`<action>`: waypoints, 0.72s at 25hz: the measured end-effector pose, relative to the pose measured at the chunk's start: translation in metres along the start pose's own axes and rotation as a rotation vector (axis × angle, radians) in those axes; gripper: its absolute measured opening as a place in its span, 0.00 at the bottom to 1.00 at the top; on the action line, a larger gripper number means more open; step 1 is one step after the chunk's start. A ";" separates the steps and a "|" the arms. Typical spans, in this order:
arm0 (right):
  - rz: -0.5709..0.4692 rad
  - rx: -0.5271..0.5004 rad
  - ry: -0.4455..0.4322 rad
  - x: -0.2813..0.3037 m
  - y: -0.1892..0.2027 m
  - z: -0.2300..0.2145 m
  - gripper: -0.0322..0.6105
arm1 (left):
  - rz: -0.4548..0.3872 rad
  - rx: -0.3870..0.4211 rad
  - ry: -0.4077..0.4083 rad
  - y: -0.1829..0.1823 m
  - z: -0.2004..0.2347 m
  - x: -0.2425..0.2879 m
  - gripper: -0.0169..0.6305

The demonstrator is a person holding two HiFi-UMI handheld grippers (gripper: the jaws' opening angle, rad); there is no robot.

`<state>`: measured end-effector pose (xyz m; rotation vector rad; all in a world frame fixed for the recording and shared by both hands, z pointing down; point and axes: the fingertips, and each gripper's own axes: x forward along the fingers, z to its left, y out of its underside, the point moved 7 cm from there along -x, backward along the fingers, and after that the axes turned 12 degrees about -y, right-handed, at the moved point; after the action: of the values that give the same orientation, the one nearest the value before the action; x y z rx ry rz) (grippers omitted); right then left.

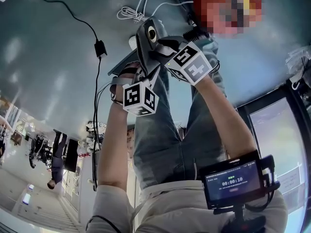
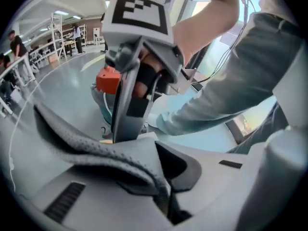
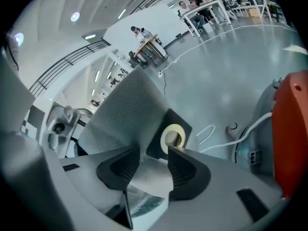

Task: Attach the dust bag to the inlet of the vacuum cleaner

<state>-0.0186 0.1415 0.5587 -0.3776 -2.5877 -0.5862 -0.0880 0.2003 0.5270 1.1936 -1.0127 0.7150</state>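
One dust bag [image 3: 127, 109], two claws [image 2: 161, 186] [image 3: 144, 172]

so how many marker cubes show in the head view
2: one cube left of centre, the other cube above and right of it. None looks hidden.

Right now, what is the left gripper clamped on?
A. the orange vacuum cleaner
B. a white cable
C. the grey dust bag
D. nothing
C: in the left gripper view, the left gripper has its jaws shut, with the grey fabric of the dust bag pinched between them.
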 end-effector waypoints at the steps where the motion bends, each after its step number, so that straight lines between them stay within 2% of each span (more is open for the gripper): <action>1: 0.014 -0.004 0.016 0.002 0.001 -0.002 0.35 | -0.012 0.017 -0.011 -0.002 0.000 -0.002 0.05; 5: 0.021 -0.009 0.047 0.008 0.006 -0.004 0.32 | -0.025 0.055 -0.022 -0.004 -0.001 -0.003 0.05; 6: 0.025 -0.027 0.070 0.009 0.007 -0.001 0.27 | -0.019 0.058 -0.020 -0.003 -0.001 -0.002 0.05; 8: 0.056 -0.111 0.159 0.008 0.005 0.009 0.09 | -0.017 0.005 -0.007 -0.004 0.003 0.001 0.05; 10: 0.078 -0.168 0.249 0.005 0.007 0.012 0.07 | -0.020 -0.060 0.009 -0.007 0.007 0.004 0.05; 12: 0.075 -0.126 0.295 -0.001 0.012 0.005 0.07 | -0.011 -0.084 0.013 -0.008 0.005 0.006 0.05; 16: 0.034 -0.030 0.262 -0.008 0.022 -0.001 0.07 | -0.011 -0.115 0.019 -0.009 -0.004 0.006 0.05; 18: 0.040 -0.020 0.208 -0.007 0.029 0.004 0.07 | -0.026 -0.077 0.025 -0.014 -0.012 0.005 0.05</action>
<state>-0.0041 0.1674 0.5617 -0.3546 -2.3720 -0.6045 -0.0710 0.2080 0.5256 1.1268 -0.9936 0.6640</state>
